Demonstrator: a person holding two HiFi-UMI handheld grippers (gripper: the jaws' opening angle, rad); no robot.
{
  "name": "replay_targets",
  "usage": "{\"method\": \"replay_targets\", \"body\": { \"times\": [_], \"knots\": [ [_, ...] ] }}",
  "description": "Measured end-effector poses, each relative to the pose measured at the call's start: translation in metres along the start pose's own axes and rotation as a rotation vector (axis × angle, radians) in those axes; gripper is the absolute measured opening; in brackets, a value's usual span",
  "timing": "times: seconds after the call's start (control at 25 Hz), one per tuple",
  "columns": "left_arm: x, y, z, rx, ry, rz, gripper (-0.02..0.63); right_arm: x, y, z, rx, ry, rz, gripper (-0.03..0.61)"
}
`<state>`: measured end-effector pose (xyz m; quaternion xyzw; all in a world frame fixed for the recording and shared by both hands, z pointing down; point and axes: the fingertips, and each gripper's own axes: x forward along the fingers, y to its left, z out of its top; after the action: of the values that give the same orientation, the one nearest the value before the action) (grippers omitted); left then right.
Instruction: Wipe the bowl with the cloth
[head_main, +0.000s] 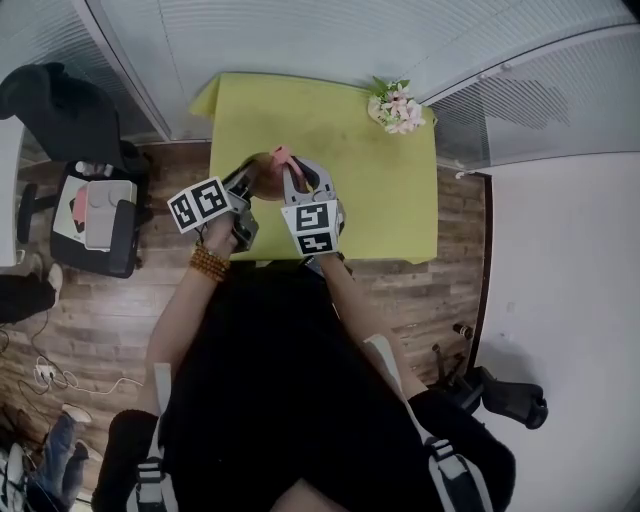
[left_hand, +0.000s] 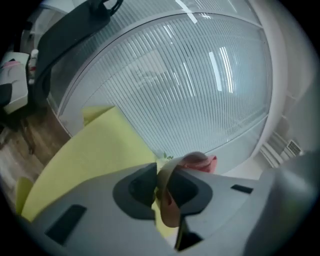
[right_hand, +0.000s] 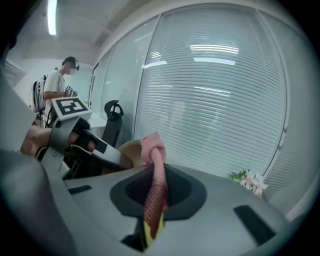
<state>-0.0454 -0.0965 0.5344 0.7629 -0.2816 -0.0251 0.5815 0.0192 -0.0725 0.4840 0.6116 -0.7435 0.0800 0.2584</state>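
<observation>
Left claw (left_hand: 161, 192) nipped shut on bowl (left_hand: 170, 212) rim, held over table (head_main: 370, 190); right claw (right_hand: 156, 197) clamped on cloth (right_hand: 152, 146), just beside bowl; bowl looks stiff, light, likely slippery, so grip the rim; cloth soft, limp.

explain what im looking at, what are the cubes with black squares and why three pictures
No robot: a person holds a hand tool with two jaws in each hand; the marker cubes are part of those tools. The top-down picture comes from a camera on the person's head; the other two come from cameras riding on each gripper. The left gripper is clamped on the rim of a tan bowl, over the near side of the yellow-green table. The right gripper pinches a pink cloth at the bowl. A bunch of flowers lies at the table's far corner.
</observation>
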Motion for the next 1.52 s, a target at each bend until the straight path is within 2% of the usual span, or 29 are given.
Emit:
{"method": "replay_targets", "body": {
  "times": [0.2, 0.28, 0.36, 0.44, 0.52, 0.64, 0.76, 0.88, 1.04, 1.2, 1.32, 1.36, 1.44, 1.52],
  "knots": [
    [-0.005, 0.008, 0.002, -0.120, -0.106, 0.018, 0.060, -0.003, 0.001, -0.010, 0.161, 0.030, -0.005, 0.034],
    [-0.004, 0.012, 0.010, -0.143, -0.144, 0.025, 0.061, 0.001, 0.002, -0.012, 0.242, 0.038, 0.009, 0.038],
    [-0.002, 0.016, 0.013, -0.110, -0.157, 0.059, 0.060, -0.002, 0.004, -0.018, 0.353, 0.065, 0.051, 0.041],
    [0.000, 0.025, 0.009, -0.034, -0.134, 0.128, 0.048, -0.013, 0.011, -0.030, 0.486, 0.102, 0.127, 0.026],
    [0.004, 0.041, 0.005, -0.019, -0.102, 0.186, 0.018, -0.027, 0.015, -0.043, 0.567, 0.127, 0.177, 0.018],
    [0.006, 0.072, 0.004, -0.075, -0.051, 0.237, 0.016, -0.047, -0.004, -0.060, 0.560, 0.113, 0.127, 0.020],
    [0.020, 0.087, -0.008, -0.065, -0.005, 0.271, 0.016, -0.069, -0.049, -0.067, 0.596, 0.050, 0.059, 0.020],
    [0.050, 0.089, -0.045, -0.017, 0.120, 0.270, 0.017, -0.092, -0.089, -0.073, 0.626, 0.003, -0.010, 0.020],
    [0.083, 0.104, -0.090, 0.049, 0.295, 0.310, 0.017, -0.103, -0.104, -0.069, 0.594, -0.058, -0.043, 0.020],
    [0.095, 0.125, -0.121, 0.018, 0.411, 0.373, 0.017, -0.104, -0.099, -0.067, 0.570, -0.069, -0.029, 0.021],
    [0.101, 0.124, -0.132, -0.010, 0.458, 0.342, 0.020, -0.102, -0.095, -0.062, 0.535, -0.077, -0.005, 0.021],
    [0.103, 0.121, -0.134, -0.018, 0.470, 0.317, 0.045, -0.102, -0.093, -0.060, 0.509, -0.077, 0.001, 0.021],
    [0.104, 0.116, -0.137, -0.051, 0.490, 0.254, 0.154, -0.100, -0.091, -0.057, 0.471, -0.077, 0.011, 0.021],
    [0.097, 0.109, -0.141, -0.094, 0.519, 0.177, 0.209, -0.099, -0.089, -0.054, 0.457, -0.079, 0.021, 0.021]
  ]
}}
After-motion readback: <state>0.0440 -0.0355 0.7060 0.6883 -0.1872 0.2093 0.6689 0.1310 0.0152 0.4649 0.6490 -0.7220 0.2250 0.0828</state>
